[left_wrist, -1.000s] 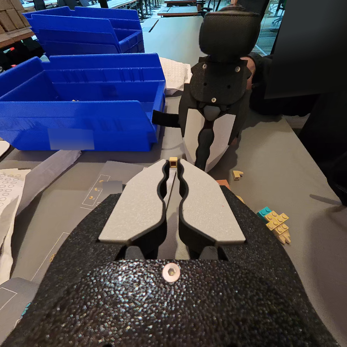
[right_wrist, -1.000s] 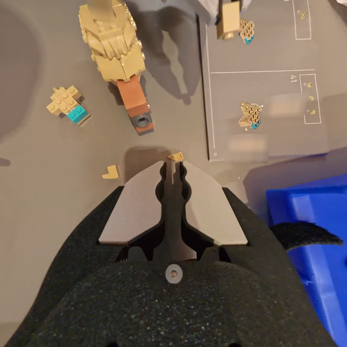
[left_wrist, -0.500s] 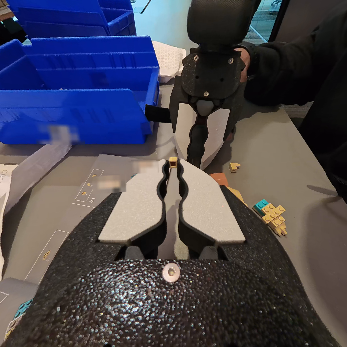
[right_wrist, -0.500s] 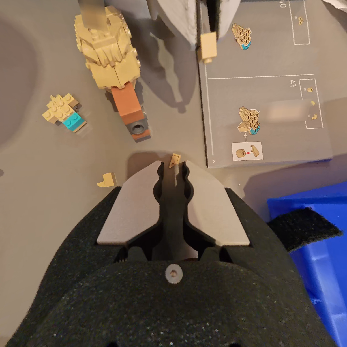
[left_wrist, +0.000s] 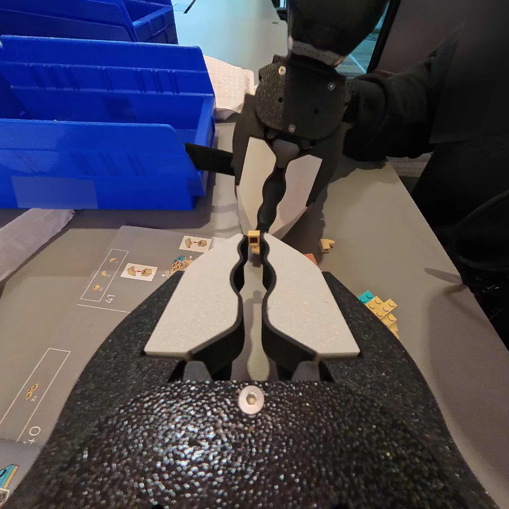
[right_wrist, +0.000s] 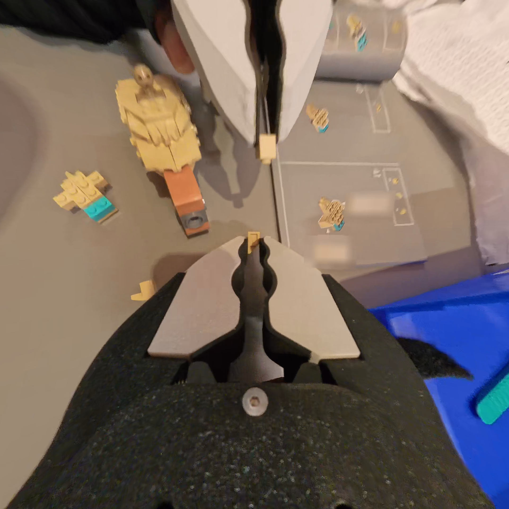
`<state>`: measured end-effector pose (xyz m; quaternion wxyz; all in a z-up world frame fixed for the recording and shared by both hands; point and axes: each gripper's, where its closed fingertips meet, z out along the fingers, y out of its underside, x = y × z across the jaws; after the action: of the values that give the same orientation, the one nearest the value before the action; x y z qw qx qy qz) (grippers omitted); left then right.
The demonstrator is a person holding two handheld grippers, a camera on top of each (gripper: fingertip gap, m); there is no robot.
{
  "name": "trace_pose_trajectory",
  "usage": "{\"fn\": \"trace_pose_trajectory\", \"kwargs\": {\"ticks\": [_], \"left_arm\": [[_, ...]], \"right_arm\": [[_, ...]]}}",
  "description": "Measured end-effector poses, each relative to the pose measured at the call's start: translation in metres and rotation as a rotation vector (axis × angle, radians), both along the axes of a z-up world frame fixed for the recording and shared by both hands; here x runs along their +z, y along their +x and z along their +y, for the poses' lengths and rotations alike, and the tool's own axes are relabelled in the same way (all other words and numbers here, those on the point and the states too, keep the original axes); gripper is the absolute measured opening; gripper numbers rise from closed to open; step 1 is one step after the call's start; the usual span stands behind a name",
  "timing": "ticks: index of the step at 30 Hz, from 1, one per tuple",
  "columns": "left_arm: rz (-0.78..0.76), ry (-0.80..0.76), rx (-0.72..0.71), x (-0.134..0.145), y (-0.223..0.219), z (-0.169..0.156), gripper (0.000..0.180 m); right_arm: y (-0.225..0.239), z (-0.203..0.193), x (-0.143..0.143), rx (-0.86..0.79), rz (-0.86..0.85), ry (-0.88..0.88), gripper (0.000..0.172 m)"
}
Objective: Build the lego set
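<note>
My left gripper (left_wrist: 253, 237) is shut on a small tan cube brick (left_wrist: 253, 239) held at its fingertips, hollow side toward the camera. In the right wrist view the same cube (right_wrist: 266, 147) sticks out of the left gripper (right_wrist: 265, 137), which hangs at the top. My right gripper (right_wrist: 254, 238) is shut on a small flat tan piece (right_wrist: 252, 240) at its tips. In the left wrist view the right gripper (left_wrist: 264, 224) points down just behind the cube, tip close to tip. A person's black-sleeved hand (left_wrist: 385, 110) holds it.
A tan brick model with a brown end (right_wrist: 157, 132), a small tan and teal assembly (right_wrist: 85, 197) and a loose tan corner piece (right_wrist: 144, 289) lie on the grey table. An open instruction booklet (right_wrist: 330, 179) lies to the right. A blue bin (left_wrist: 110, 154) stands beyond it. My right fingertips sit around 6 cm from my left ones.
The left gripper with the tan cube has moved closer to the right gripper's tips. The tan piece at the right gripper's tips has turned from lying crosswise to pointing forward.
</note>
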<state>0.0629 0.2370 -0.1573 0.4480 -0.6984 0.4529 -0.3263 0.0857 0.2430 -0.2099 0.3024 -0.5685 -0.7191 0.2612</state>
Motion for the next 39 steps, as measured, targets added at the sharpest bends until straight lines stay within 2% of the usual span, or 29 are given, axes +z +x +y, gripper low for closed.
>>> {"fn": "trace_pose_trajectory", "kwargs": {"ticks": [7,25,39], "left_arm": [[0.022,0.002,-0.028,-0.001,0.005,-0.005,0.007],[0.104,-0.015,-0.043,-0.010,0.006,-0.008,0.008],[0.047,-0.037,-0.014,-0.005,0.002,-0.004,0.007]], "right_arm": [[-0.010,-0.006,0.028,0.019,0.125,0.074,0.008],[-0.018,-0.012,0.042,0.032,0.192,0.126,0.006],[-0.017,-0.005,0.045,0.023,0.270,0.143,0.005]]}}
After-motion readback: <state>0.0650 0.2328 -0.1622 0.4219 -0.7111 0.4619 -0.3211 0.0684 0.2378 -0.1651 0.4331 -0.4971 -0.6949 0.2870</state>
